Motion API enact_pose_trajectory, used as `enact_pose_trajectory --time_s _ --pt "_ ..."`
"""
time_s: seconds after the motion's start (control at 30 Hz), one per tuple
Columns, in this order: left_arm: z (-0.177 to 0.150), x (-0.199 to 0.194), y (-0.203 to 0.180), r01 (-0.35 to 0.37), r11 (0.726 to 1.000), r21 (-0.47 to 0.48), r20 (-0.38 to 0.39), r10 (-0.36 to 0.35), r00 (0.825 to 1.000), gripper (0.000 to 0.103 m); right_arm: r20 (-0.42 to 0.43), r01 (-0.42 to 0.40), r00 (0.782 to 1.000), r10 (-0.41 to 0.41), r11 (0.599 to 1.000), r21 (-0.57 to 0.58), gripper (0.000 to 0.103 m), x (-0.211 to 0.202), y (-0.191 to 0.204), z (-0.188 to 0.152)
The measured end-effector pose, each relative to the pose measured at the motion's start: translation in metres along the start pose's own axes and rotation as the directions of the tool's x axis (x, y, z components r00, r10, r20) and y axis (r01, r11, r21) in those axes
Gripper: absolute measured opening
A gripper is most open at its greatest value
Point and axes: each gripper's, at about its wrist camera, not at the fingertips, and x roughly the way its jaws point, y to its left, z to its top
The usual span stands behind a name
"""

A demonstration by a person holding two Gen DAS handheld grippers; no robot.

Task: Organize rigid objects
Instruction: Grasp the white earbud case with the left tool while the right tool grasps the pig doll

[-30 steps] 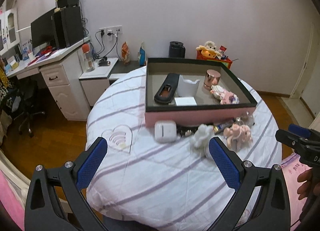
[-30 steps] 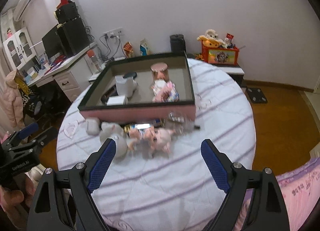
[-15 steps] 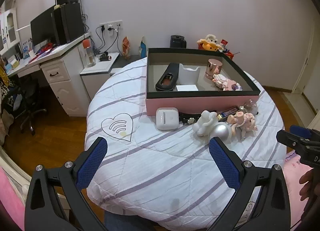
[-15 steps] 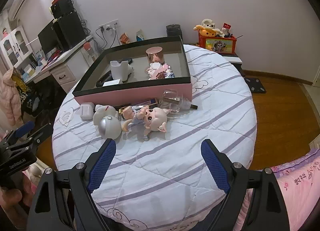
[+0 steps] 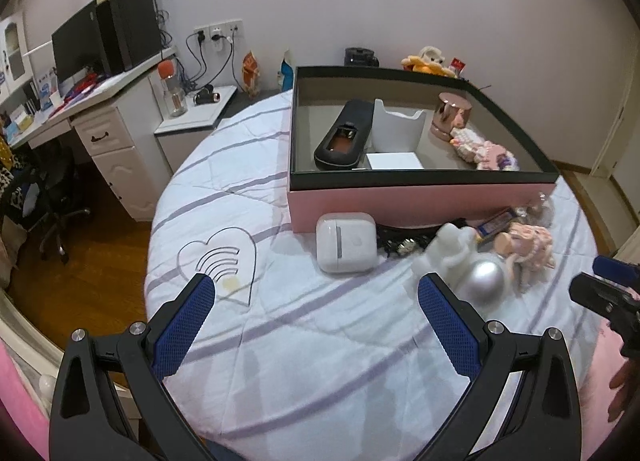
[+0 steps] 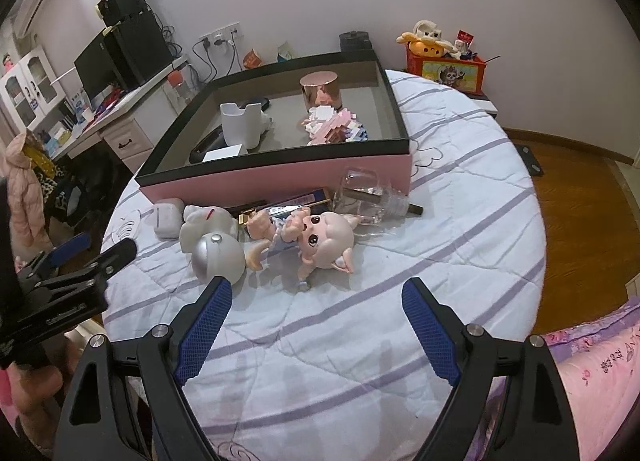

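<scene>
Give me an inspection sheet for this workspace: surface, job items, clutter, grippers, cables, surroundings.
Surface: round table under a white quilted cover with purple stripes.
Job's things: pink box with a black rim holds a black case, white holder, copper jar and a pink block figure. Loose in front of it: white earbud case, silver ball, pig doll, clear glass piece.
Clutter: stain on the cover's heart patch.
Grippers: left gripper open, empty; right gripper open, empty; both above the cover.
Cables: plugged into wall sockets behind the desk.
Surroundings: monitor, toy box, wooden floor.
</scene>
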Motion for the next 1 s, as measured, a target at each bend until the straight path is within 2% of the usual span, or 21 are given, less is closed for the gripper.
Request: enact_pose_trajectory --time_s 0.43,0.6,0.7,0.87,1.0 --pt "0.016 0.068 0.004 -0.024 1.0 -0.019 -0.068 0.023 0.997 0.103 -0.042 0.014 0.999 -0.013 1.0 0.018 0.088 0.027 -0.002 0.009" --pt "0.017 0.074 0.005 -0.001 1.0 -0.024 -0.068 -0.001 0.998 0.103 -0.047 0.007 0.999 -0.006 1.0 0.025 0.088 0.035 -0.002 0.014" --pt "0.015 0.076 0.011 0.035 0.998 -0.059 -0.071 -0.039 0.997 0.102 -0.05 0.001 0.999 0.001 0.999 0.036 0.088 0.041 -0.001 0.016" --pt "0.014 0.072 0.01 0.043 0.997 -0.056 -0.066 -0.047 0.997 0.093 -0.053 -0.01 0.998 0.013 0.999 0.05 0.088 0.049 0.002 0.019" --pt "0.012 0.068 0.005 0.052 0.998 -0.039 -0.06 -0.054 0.997 0.08 -0.058 -0.011 0.998 0.015 0.997 0.077 0.088 0.058 0.001 0.019"
